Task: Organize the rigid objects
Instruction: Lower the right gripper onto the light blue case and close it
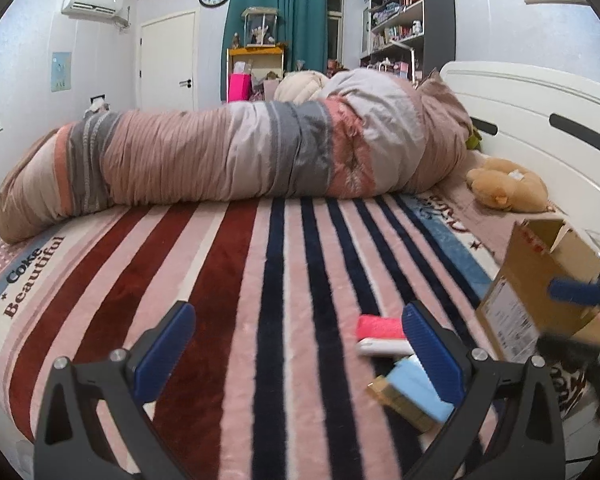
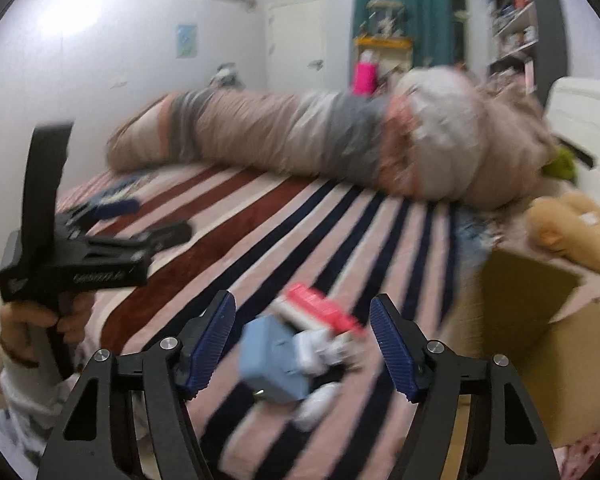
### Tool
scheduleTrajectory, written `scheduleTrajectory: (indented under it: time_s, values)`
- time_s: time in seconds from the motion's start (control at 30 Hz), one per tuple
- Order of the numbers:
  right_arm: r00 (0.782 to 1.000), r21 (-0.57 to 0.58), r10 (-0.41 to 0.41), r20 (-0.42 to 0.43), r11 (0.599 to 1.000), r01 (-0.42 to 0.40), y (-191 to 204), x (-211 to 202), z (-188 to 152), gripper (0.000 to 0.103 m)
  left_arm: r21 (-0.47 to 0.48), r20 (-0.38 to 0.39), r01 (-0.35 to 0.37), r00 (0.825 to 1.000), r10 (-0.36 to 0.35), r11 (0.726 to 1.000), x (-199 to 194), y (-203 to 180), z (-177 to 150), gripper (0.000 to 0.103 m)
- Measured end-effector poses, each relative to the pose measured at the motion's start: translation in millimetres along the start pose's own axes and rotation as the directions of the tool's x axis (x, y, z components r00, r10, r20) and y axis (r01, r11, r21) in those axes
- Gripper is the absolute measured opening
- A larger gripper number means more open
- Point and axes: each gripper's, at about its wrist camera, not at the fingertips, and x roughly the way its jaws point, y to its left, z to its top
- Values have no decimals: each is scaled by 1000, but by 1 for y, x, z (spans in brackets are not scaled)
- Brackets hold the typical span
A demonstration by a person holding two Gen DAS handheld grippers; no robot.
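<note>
Small rigid objects lie in a pile on the striped bedspread: a light blue box [image 2: 274, 364], a red box [image 2: 322, 310] and white items [image 2: 320, 400]. In the left wrist view the same pile shows as a red item [image 1: 378, 326], a white item [image 1: 382, 347], the blue box [image 1: 414, 386] and a gold-brown box [image 1: 400, 400], partly behind my right finger. My left gripper [image 1: 298, 352] is open and empty, left of the pile. My right gripper [image 2: 302, 346] is open and empty, just above the pile; this view is blurred. An open cardboard box [image 2: 540, 340] stands to the right.
A rolled duvet [image 1: 240, 152] lies across the far side of the bed. A tan plush toy [image 1: 508, 188] sits by the white headboard [image 1: 540, 112]. The cardboard box [image 1: 540, 280] stands at the bed's right edge. The left gripper and the hand holding it show in the right wrist view [image 2: 80, 264].
</note>
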Motion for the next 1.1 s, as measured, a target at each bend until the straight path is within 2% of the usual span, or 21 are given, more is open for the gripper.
scheduleTrajectory:
  time_s: [0.13, 0.3, 0.4, 0.47, 0.5, 0.63, 0.73, 0.93, 0.97, 1.03, 1.07, 1.1]
  values:
    - [989, -27, 67, -131, 997, -71, 22, 49, -14, 67, 4, -43, -3, 999, 3, 1000, 21, 17, -15, 103]
    - [966, -11, 49, -252, 998, -54, 17, 99, -31, 66, -29, -92, 28, 995, -31, 999, 44, 28, -35, 103]
    - [955, 2, 60, -291, 998, -62, 12, 114, -37, 59, -39, -111, 30, 993, -34, 999, 54, 29, -44, 103]
    - [948, 8, 56, -314, 998, -56, 12, 119, -41, 50, -45, -112, 40, 993, -44, 998, 57, 29, -46, 103]
    - [944, 11, 64, -323, 998, -64, 11, 120, -42, 41, -46, -111, 45, 993, -50, 998, 58, 28, -47, 103]
    - [954, -6, -23, -299, 1000, 23, 9, 113, -40, 24, -38, -110, 78, 991, -82, 996, 58, 24, -48, 103]
    - [942, 66, 21, -336, 998, 1, -6, 115, -41, 24, -45, -117, 135, 983, -139, 990, 61, 22, -47, 103]
    - [940, 63, 22, -341, 998, 0, -3, 108, -41, 24, -20, -111, 201, 973, -202, 979, 56, 11, -47, 102]
    - [942, 54, 24, -335, 999, -6, -2, 106, -41, 24, -13, -107, 221, 969, -221, 975, 55, 9, -47, 102]
    - [946, 30, 23, -323, 999, -14, 2, 102, -41, 24, -12, -101, 312, 945, -312, 950, 53, 4, -44, 102]
    - [950, 19, 20, -312, 1000, -15, 4, 99, -41, 24, -14, -99, 356, 929, -356, 934, 53, 1, -42, 102]
    - [953, 9, 19, -303, 1000, -17, 6, 98, -39, 24, -16, -103, 425, 900, -424, 905, 54, -3, -38, 102]
